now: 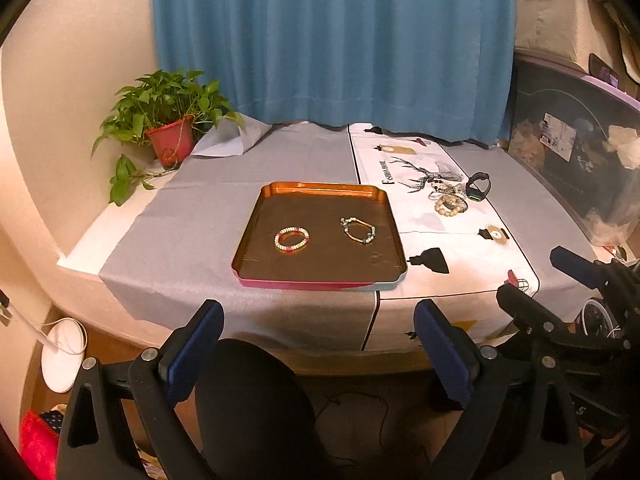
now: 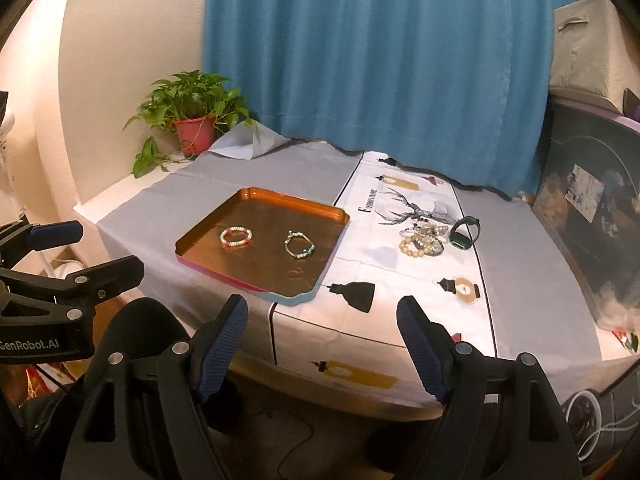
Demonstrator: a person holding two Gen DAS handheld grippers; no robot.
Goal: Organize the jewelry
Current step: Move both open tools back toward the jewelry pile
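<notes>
A copper tray (image 1: 256, 220) (image 2: 200, 236) sits on the table. In it lie a pink and white bead bracelet (image 1: 291, 239) (image 2: 236, 236) and a turquesa-beaded chain bracelet (image 1: 359, 230) (image 2: 299, 244). A pile of loose jewelry (image 1: 450, 198) (image 2: 424, 240) with a wooden bead bracelet and a black smartwatch (image 1: 478, 186) (image 2: 464, 233) lies on the white printed cloth to the tray's right. My left gripper (image 1: 318, 316) is open and empty, held off the table's front edge. My right gripper (image 2: 322, 316) is open and empty, also before the front edge.
A potted green plant (image 1: 170, 120) (image 2: 192, 114) stands at the back left corner. A blue curtain (image 1: 332, 40) hangs behind the table. Storage boxes (image 1: 576, 152) stand at the right. A black chair back (image 1: 252, 408) is below the grippers. A white fan base (image 1: 64, 354) sits on the floor.
</notes>
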